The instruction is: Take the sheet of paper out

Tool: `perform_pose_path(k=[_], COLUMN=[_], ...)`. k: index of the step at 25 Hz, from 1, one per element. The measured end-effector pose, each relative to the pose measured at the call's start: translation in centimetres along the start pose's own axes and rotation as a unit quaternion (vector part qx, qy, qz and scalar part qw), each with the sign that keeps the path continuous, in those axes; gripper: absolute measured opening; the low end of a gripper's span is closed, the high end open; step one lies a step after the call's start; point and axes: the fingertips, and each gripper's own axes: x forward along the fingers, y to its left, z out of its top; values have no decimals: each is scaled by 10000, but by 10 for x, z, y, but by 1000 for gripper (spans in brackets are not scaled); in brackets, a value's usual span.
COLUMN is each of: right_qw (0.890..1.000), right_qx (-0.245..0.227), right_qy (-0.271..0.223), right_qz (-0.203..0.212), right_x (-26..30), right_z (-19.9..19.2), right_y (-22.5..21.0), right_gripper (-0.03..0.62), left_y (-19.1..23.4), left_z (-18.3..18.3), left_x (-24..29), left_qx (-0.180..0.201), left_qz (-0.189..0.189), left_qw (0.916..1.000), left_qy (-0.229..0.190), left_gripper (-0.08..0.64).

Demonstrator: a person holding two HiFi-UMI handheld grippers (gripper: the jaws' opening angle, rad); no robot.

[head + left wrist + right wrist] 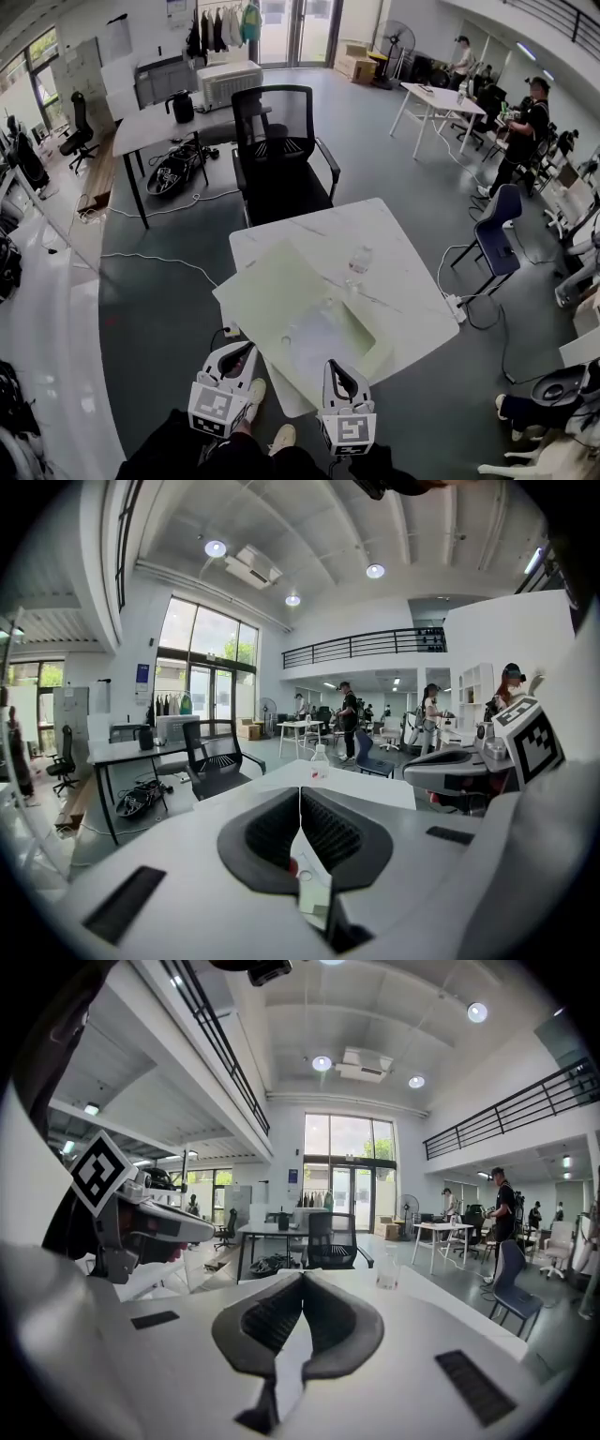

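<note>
While the head view shows a pale folder (267,286) on the desk (403,272), overhanging its left edge, the whiter sheet of paper (323,342) seems tucked inside: light and floppy, best pinched at a free edge. Left gripper view: left claw (300,799) pressed together, empty. Right gripper view: right claw (302,1283) likewise.
</note>
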Motion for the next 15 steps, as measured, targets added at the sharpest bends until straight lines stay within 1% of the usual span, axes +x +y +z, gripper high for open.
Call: perform_pose_path(k=[7,11,15], right_qw=[9980,9946,9903], right_qx=[204,429,528], right_qy=[498,819,1153], right_qz=[-319,-471,-560], right_x=[60,95,122], right_z=[-37,-55,-85], right_y=[-2,-8,-8], right_gripper=[17,17,18], left_y=[40,64,74], left_z=[-34,-51,-76], left_x=[65,103,134], left_qx=[-69,-106,-145], left_qz=[-524,-798,-1057], left_qw=[9978,9943,9896], left_qy=[404,699,967], left_gripper=[25,25,25])
